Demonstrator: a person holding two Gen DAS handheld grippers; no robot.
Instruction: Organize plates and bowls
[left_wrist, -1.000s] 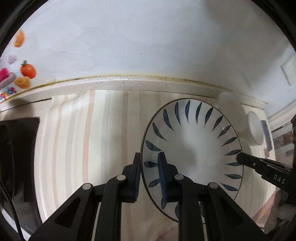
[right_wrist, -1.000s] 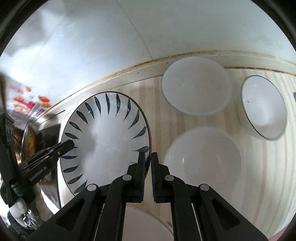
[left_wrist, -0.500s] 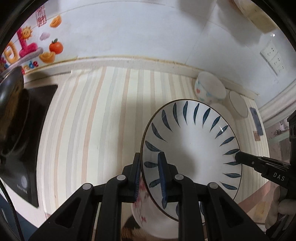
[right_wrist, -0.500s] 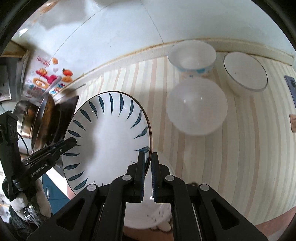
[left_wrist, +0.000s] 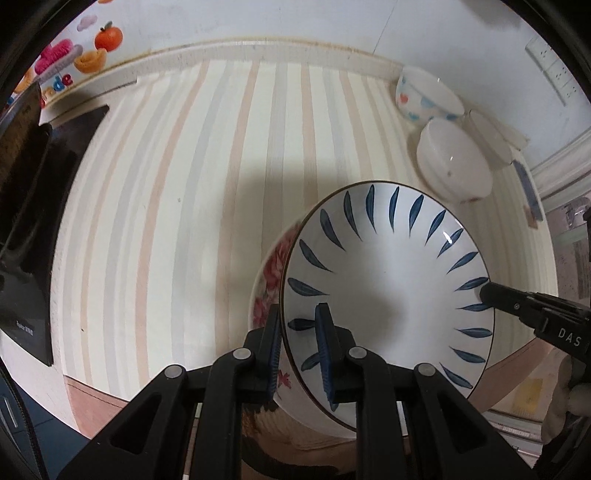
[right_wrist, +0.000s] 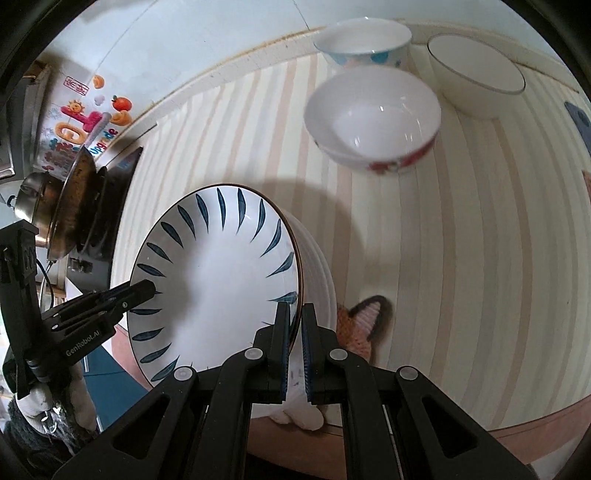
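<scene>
A white plate with blue leaf marks (left_wrist: 388, 291) is held by both grippers, one on each side of its rim, above the striped counter. My left gripper (left_wrist: 299, 332) is shut on its left rim. My right gripper (right_wrist: 294, 328) is shut on its right rim; the plate also shows in the right wrist view (right_wrist: 218, 280). Under it sits a plate with red flowers (left_wrist: 271, 280). A white bowl with a red pattern (right_wrist: 373, 118), a bowl with blue spots (right_wrist: 364, 40) and a plain white bowl (right_wrist: 476, 74) stand at the far right.
A black induction hob (left_wrist: 44, 236) with a pan (right_wrist: 74, 199) is on the left. A small fox-shaped mat (right_wrist: 364, 325) lies by the counter's near edge. A phone (right_wrist: 580, 122) lies at the far right. The wall runs along the back.
Both grippers have lifted the blue-leaf plate up and back toward the near edge of the counter. It now hangs over the flowered plate, and the bowls look farther away.
</scene>
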